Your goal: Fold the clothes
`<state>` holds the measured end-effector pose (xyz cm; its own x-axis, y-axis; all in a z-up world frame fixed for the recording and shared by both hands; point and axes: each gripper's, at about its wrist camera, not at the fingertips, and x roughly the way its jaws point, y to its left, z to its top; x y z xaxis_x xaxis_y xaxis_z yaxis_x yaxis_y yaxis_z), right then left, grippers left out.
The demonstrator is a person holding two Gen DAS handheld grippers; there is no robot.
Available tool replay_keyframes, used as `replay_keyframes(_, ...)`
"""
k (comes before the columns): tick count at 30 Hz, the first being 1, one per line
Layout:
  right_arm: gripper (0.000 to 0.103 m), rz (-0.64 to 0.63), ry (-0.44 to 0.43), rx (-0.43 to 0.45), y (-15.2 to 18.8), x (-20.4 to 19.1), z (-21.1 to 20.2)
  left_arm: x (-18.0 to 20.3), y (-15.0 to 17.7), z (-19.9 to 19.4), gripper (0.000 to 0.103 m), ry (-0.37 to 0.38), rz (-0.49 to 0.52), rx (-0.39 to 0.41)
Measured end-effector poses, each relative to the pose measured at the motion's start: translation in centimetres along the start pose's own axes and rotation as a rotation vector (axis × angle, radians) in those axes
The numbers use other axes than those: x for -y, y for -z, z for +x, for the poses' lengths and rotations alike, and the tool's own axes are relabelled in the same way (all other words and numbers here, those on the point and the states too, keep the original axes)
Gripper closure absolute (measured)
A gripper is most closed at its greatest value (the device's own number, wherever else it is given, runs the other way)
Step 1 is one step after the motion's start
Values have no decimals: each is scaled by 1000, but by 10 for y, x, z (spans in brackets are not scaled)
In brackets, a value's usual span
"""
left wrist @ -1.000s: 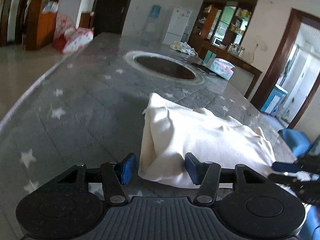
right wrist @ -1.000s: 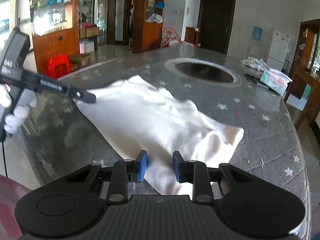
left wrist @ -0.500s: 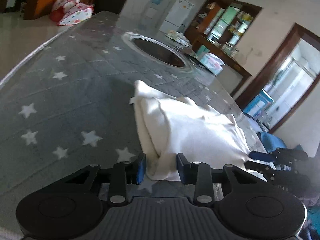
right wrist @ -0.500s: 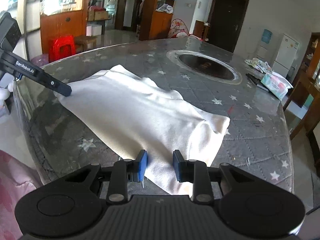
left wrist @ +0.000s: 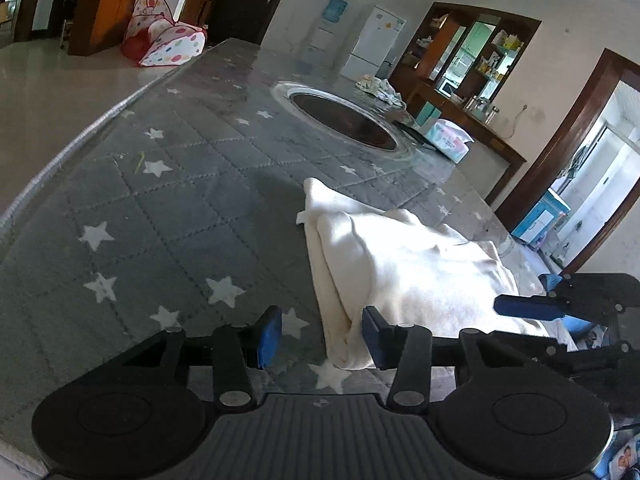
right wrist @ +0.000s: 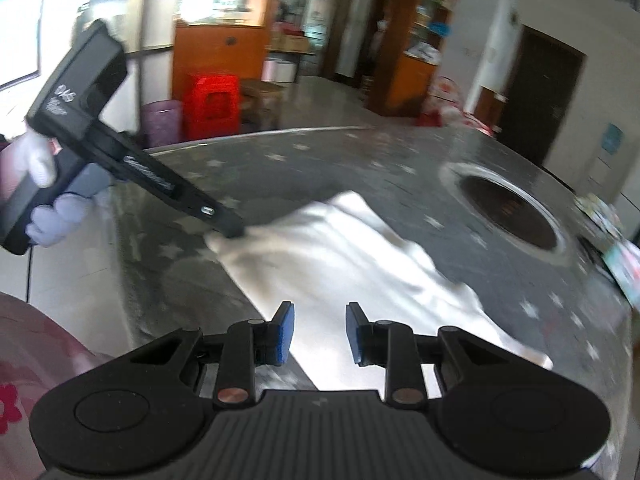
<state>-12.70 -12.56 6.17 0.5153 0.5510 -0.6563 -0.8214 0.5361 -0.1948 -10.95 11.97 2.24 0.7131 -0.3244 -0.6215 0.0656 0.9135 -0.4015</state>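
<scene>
A cream garment (left wrist: pixel 420 268), folded over on itself, lies on the grey star-patterned table (left wrist: pixel 180 208). My left gripper (left wrist: pixel 322 336) is at its near left corner. Its jaws are opening; the cloth's folded edge touches the right pad and stands clear of the left one. In the right wrist view the garment (right wrist: pixel 340 256) looks blurred, and the left gripper (right wrist: pixel 234 232), held by a gloved hand (right wrist: pixel 44 216), reaches its far left corner. My right gripper (right wrist: pixel 320 332) hovers open above the garment's near edge with nothing pinched. It also shows over the garment's right side (left wrist: pixel 520 294).
A round dark recess (left wrist: pixel 344 120) is set in the table's middle. Beyond it lie a tissue pack (left wrist: pixel 448 140) and a crumpled cloth (left wrist: pixel 378 88). The table's rounded edge (left wrist: pixel 60 152) runs along the left. A red stool (right wrist: pixel 212 104) stands on the floor.
The left jaws narrowed around the garment's corner, then widened again. The right gripper rolled, swung left and rose off the garment's near edge.
</scene>
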Motion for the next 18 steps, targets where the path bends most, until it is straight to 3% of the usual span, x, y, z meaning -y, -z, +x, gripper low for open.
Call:
replay_keyframes(10,72,-157,-93,7,-30,-44,37,-24,-12,-23,45,-14,-86,77)
replay_keyframes(18,66,-269,-47,-27,-31,-67,65,-27,-15,-18,31,46,-154,71)
